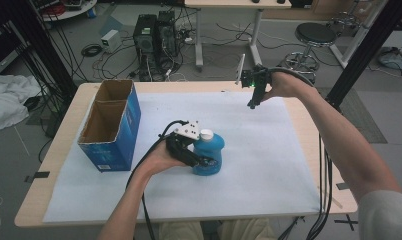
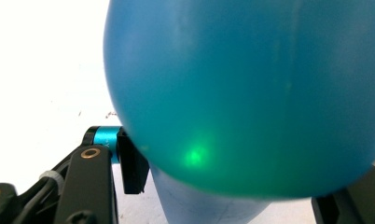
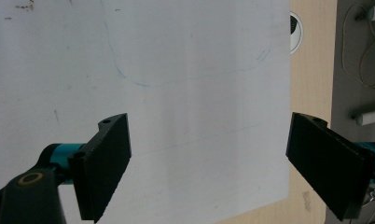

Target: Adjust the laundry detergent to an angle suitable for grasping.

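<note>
2 tools: left tool [image 1: 201, 161] around blue bottle [image 1: 211, 152], right tool [image 1: 252, 102] wide apart

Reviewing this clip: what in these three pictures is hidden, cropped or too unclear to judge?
- Rounded blue plastic bottle with white cap: in the left gripper view its label and cap are cut off; it sits too close to the lens.
- Left gripper: the high view hides its jaw contact behind the hand and the bottle.
- Open blue cardboard box: its floor is in shadow in the high view.
- Right gripper: jaws apart over the white sheet, whose faint pen marks are unreadable.
</note>
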{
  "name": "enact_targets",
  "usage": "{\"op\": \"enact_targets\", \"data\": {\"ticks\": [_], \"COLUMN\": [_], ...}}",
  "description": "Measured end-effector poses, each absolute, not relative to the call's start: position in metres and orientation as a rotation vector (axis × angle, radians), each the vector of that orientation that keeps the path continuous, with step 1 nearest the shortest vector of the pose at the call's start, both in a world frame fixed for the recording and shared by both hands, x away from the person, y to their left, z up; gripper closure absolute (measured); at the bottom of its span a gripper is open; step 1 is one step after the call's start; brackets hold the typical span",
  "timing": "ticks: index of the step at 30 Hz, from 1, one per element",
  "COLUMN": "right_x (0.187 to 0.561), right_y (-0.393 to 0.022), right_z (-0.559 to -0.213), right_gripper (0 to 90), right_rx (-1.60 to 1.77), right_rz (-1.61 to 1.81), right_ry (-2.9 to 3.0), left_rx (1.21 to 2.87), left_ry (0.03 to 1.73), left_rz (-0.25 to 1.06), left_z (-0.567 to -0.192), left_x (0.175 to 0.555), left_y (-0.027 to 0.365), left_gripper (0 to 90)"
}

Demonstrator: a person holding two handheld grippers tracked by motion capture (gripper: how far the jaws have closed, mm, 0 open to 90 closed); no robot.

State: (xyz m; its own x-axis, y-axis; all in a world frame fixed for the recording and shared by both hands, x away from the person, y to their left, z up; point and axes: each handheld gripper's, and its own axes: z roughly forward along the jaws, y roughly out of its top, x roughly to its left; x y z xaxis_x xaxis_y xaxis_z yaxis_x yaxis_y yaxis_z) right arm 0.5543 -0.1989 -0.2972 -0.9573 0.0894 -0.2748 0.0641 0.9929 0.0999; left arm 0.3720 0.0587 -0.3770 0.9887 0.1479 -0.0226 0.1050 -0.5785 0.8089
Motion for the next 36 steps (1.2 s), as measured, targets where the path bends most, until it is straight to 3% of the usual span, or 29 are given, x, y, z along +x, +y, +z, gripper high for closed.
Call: {"op": "enact_targets", "data": {"ticks": [23, 36], "right_x": [0.552, 0.549], "right_y": [-0.197, -0.199], "right_z": [-0.300, -0.299], "right_gripper": [13.2, 13.1], "right_rx": [0.106, 0.109], "right_rz": [0.106, 0.094], "right_ry": [2.859, 2.860], "left_rx": [2.212, 2.307], "left_ry": [0.185, 0.185], "left_rz": [0.047, 0.134], "left_z": [-0.374, -0.356], "left_x": [0.365, 0.353], "left_y": [0.058, 0.071], "left_gripper": [21.6, 11.6]}}
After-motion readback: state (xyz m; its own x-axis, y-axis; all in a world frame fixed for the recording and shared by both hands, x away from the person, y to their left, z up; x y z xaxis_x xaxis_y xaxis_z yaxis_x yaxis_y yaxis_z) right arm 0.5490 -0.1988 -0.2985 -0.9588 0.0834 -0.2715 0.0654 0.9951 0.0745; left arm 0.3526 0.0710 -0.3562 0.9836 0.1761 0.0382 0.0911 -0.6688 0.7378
